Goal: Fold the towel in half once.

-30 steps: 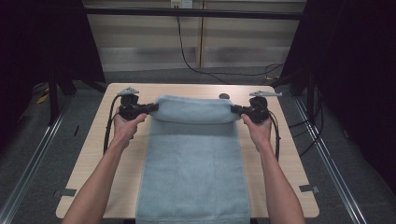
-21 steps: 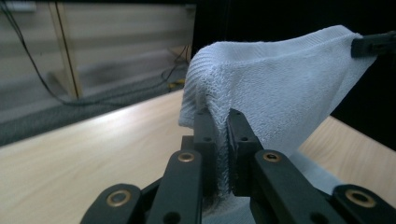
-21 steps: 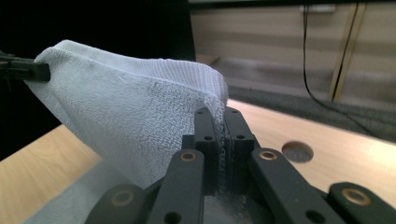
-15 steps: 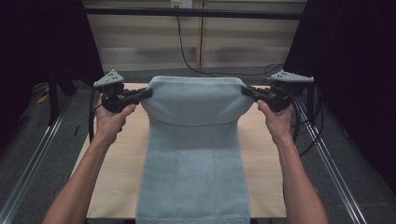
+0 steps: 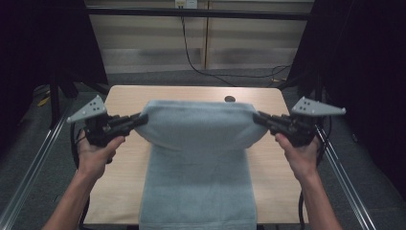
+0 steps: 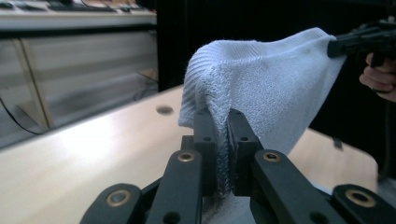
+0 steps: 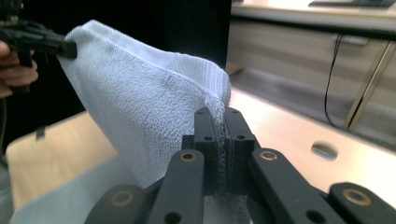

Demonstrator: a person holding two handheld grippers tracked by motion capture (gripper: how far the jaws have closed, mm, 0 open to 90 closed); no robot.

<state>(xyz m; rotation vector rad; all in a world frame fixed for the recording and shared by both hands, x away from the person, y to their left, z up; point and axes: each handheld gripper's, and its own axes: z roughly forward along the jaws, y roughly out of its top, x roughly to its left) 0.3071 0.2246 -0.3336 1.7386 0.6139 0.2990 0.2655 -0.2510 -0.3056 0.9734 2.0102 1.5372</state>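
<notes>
Both claws are clenched on our towel (image 5: pixel 198 132): our left claw (image 5: pixel 139 119) pinches one corner of the far edge, our right claw (image 5: pixel 258 118) the other, and the cloth stretches taut between them, lifted above the worktop (image 5: pixel 124 100). Below that raised edge the towel hangs down and back toward us, its near part lying flat on the worktop and running off the near edge. Looking along our left claw (image 6: pixel 222 140), we see the terry fold squeezed between the black jaws, with the right one gripping the opposite corner farther off. Along our right claw (image 7: pixel 223 135) the cloth is nipped the same way. A round hole (image 5: pixel 230 99) sits in the worktop beyond the towel.
</notes>
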